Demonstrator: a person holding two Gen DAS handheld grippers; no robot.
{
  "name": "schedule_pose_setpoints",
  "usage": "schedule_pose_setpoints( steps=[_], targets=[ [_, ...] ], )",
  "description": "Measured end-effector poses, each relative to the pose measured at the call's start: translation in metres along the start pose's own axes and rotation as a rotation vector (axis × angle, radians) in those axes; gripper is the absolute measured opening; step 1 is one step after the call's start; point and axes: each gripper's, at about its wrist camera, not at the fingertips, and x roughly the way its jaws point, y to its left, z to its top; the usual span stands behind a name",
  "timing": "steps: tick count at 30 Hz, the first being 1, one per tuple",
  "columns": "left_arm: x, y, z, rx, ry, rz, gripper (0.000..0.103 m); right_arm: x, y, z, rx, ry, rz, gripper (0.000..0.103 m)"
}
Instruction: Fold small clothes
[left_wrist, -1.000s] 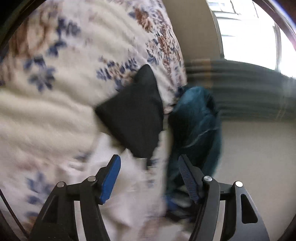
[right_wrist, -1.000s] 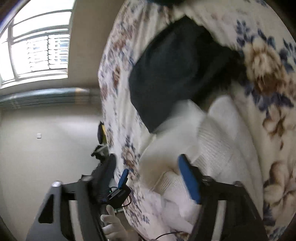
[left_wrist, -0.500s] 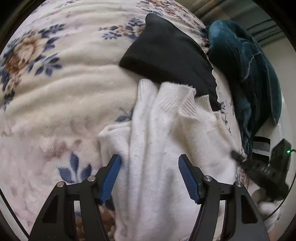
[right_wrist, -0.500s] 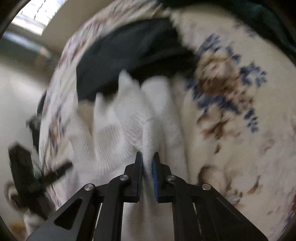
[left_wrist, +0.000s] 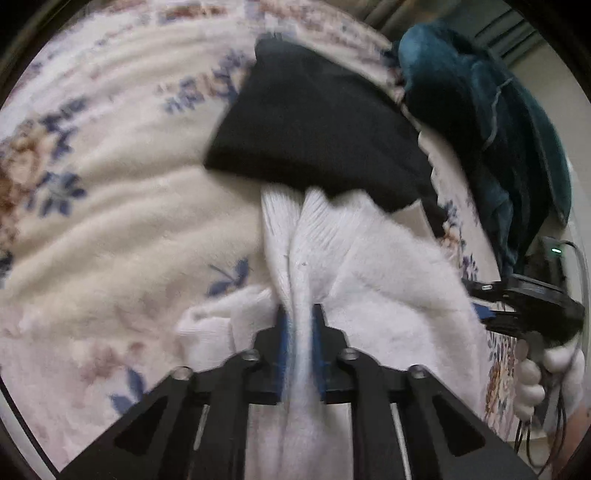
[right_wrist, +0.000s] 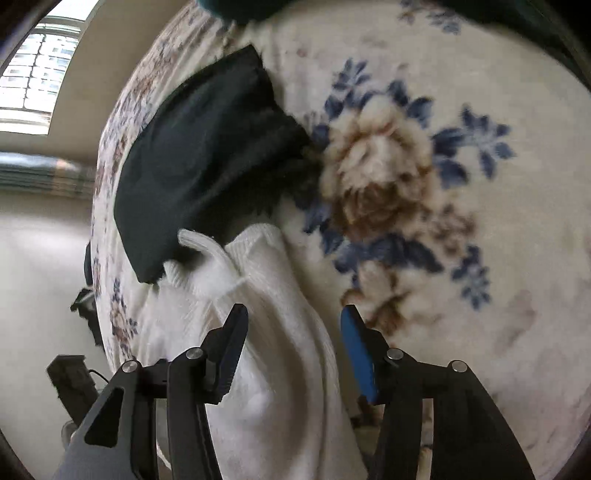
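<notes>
Item: white sweater (left_wrist: 388, 280), knit, ribbed at cuff or hem. Location: on the floral blanket (left_wrist: 110, 206), near side, just in front of the black garment (left_wrist: 314, 125), whose near edge overlaps or touches the sweater's far end. Condition: bunched in long ridges, not flat, no fold made yet.

Item: black garment. Location: far of the sweater, centre of the blanket. Appears already folded into a flat block; a judgement only.

Item: teal garment (left_wrist: 491, 110). Location: far right in the left view, heaped at the blanket's edge.

Item: left gripper (left_wrist: 300, 332). State: jaws nearly together, clamped on a raised ridge of the sweater, which runs up between the blue pads (left_wrist: 282, 343).

Item: right gripper (right_wrist: 291, 347). State: jaws wide apart, straddling a fold of the sweater; nothing pinched. Whether the pads touch the cloth cannot be told.

Item: gloved hand (left_wrist: 543, 373), right of the left view, gripping a black handle with cables.

Step in hand, as judged: early stage, taking hold of the sweater to spread or straighten it before folding. One grip is made, the second is not.

Next move calls for: the right gripper to close on its own ridge or edge, well apart from the left hold, so the cloth can be pulled flat. Care needed to avoid dragging the black garment along.
</notes>
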Motion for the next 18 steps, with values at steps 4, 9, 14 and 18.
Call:
schedule_pose_setpoints(
  steps=[4, 9, 14, 18],
  targets=[
    [-0.035, 0.032, -0.016, -0.127, -0.058, 0.012, 0.007, 0.004, 0.021, 0.004, -0.104, -0.013, 0.004, 0.004],
    [-0.018, 0.077, -0.031, -0.322, -0.013, 0.005, 0.007, -0.026, 0.049, 0.010, -0.193, -0.138, 0.012, 0.000],
    [-0.020, 0.075, -0.016, -0.340, 0.005, -0.084, 0.020, 0.003, 0.039, 0.046, -0.082, -0.040, -0.048, 0.000],
    [-0.036, 0.058, -0.017, -0.267, 0.001, -0.052, 0.034, -0.029, 0.040, 0.025, -0.134, 0.017, 0.088, 0.020]
  ],
)
